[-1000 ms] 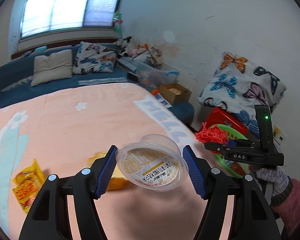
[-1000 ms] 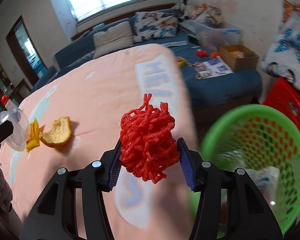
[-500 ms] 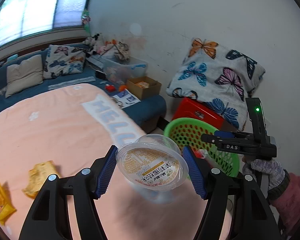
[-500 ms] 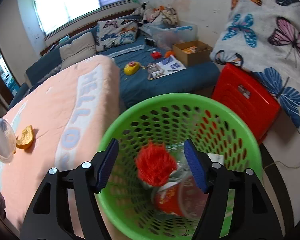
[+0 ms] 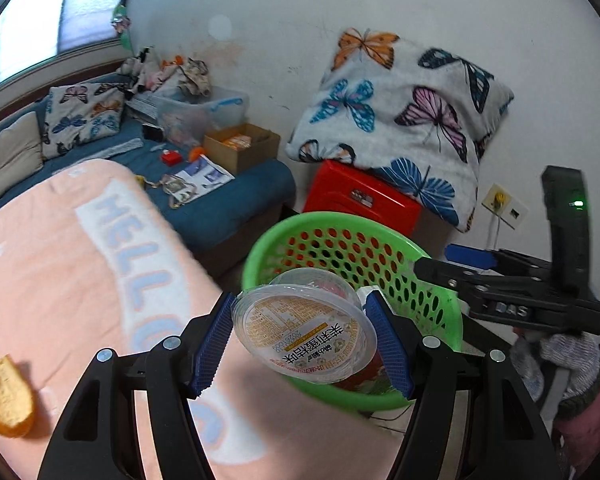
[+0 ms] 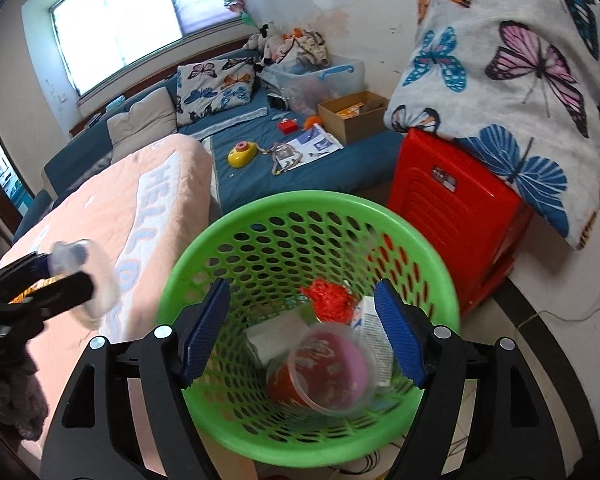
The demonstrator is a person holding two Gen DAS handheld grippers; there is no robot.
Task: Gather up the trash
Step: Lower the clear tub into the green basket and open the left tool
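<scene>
Carrying the clear round plastic cup with a printed foil lid point(image 5: 306, 330), the left gripper point(image 5: 304, 340) has it clamped between both blue ribbed pads, lid toward the camera, just beside the near rim of the green perforated plastic basket point(image 5: 440, 276) and not yet over its middle. The right gripper point(image 6: 302, 330) hangs above this basket with nothing between its pads; its jaws have just been opening, and the red tangled ball of shredded plastic point(image 6: 328, 298) now lies inside on the bottom, next to a red-and-pink empty cup point(image 6: 320, 368) and some white wrappers. So the step in hand, as I judge it, is the drop of the second piece. The next move calls for bringing the cup fully over the basket mouth, then releasing the pads. A piece of orange bread point(image 5: 8, 400) on the peach blanket point(image 5: 60, 280) is not yet collected.
</scene>
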